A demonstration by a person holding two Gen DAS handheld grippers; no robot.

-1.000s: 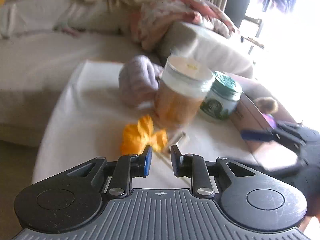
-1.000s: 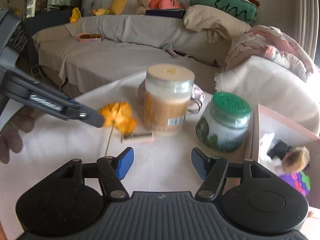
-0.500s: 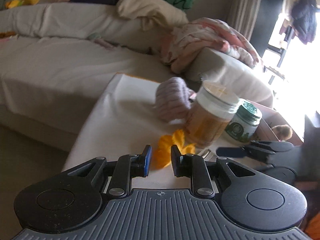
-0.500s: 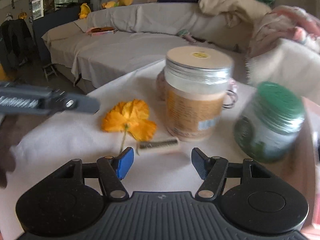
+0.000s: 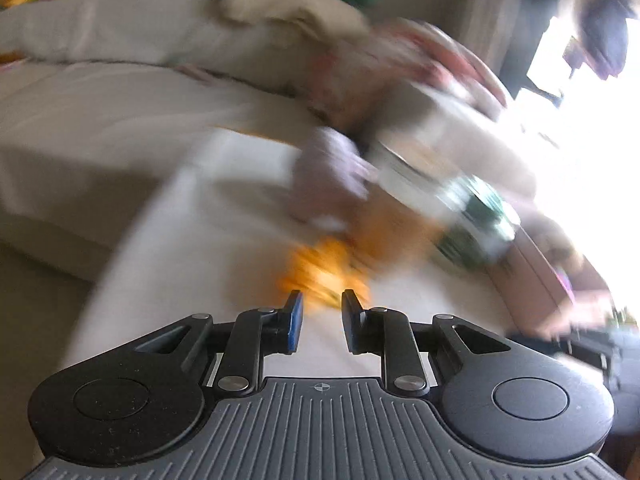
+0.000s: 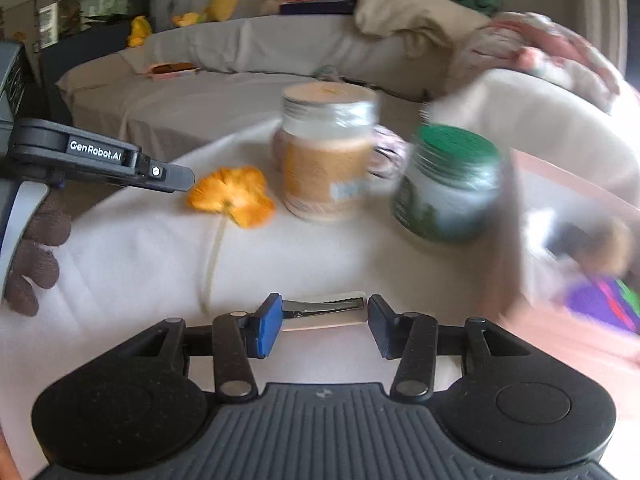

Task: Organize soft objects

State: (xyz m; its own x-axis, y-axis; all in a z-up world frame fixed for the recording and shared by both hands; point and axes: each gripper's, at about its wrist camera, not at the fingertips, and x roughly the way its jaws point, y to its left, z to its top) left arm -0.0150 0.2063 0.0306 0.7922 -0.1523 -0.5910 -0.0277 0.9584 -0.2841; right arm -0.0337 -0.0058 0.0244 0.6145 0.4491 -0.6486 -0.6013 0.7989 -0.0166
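Nearer now, right gripper (image 6: 322, 320) wide apart astride flat toothed clip (image 6: 324, 307); left gripper (image 5: 321, 318) narrowly parted, empty.

Both views sit low over the desk (image 6: 132, 248), each looking forward along its own tool. The left view faces the orange flower (image 5: 320, 268) from close by, heavily blurred. The right view faces it from nearer the hair clip (image 6: 324, 308); both share the flower and two jars beyond it.
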